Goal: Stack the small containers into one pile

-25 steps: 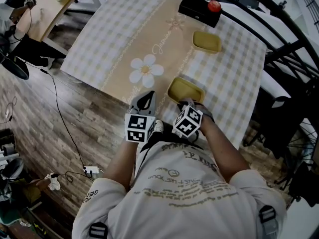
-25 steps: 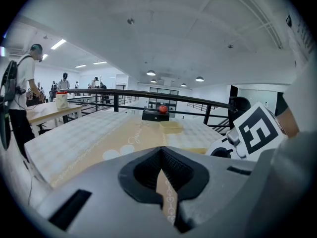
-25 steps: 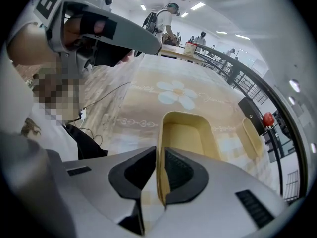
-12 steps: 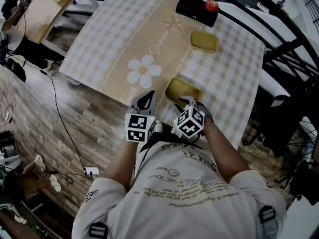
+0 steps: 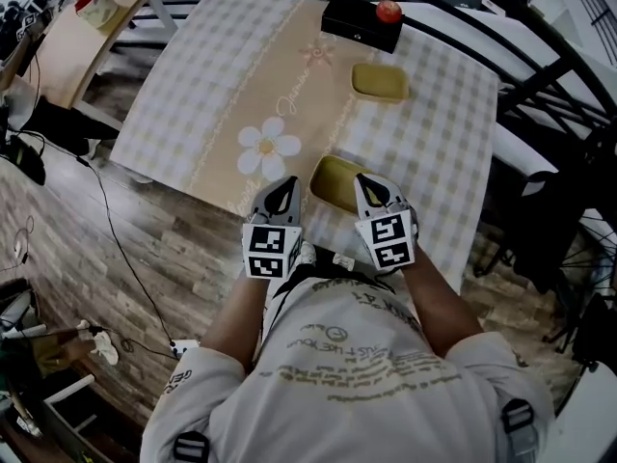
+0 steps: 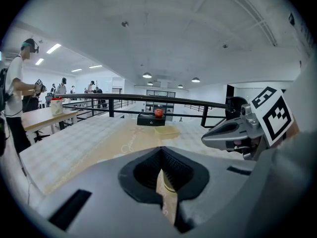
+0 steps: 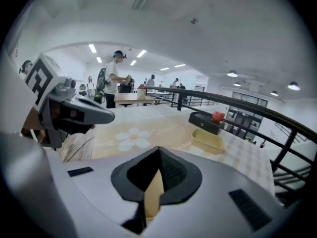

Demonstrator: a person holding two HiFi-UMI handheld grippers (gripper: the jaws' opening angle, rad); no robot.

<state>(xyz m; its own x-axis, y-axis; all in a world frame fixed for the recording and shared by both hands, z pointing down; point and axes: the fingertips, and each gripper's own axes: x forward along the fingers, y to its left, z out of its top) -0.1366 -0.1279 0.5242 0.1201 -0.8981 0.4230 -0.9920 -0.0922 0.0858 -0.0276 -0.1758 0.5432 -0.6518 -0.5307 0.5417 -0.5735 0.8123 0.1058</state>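
We judge the step in hand to be picking up one small container to nest it in the other. To do it well, we want the right gripper (image 5: 369, 183) to part its jaws and come down over the right rim of the near container (image 5: 335, 181). It should pinch the wall with one pad inside and one outside, so the shallow container lifts level and does not tip. We then carry it toward the upper right, line its long sides up with the far container (image 5: 379, 82), and let it settle in before releasing.

At this moment that gripper hangs just over the near container's right edge. Its jaws have just been closing and are pressed together on nothing. The yellow sliver in the slot behind the tips we take to be the container lying below. The left gripper (image 5: 281, 185), just left of that container, is clenched and empty too.

Both containers are shallow, rounded rectangles of pale mustard yellow, open upward and empty. The near one lies at the centre of the head view, by the lower edge of the tablecloth (image 5: 231, 75). The far one sits well apart at upper right, just below a black box (image 5: 359, 24) with a red knob.
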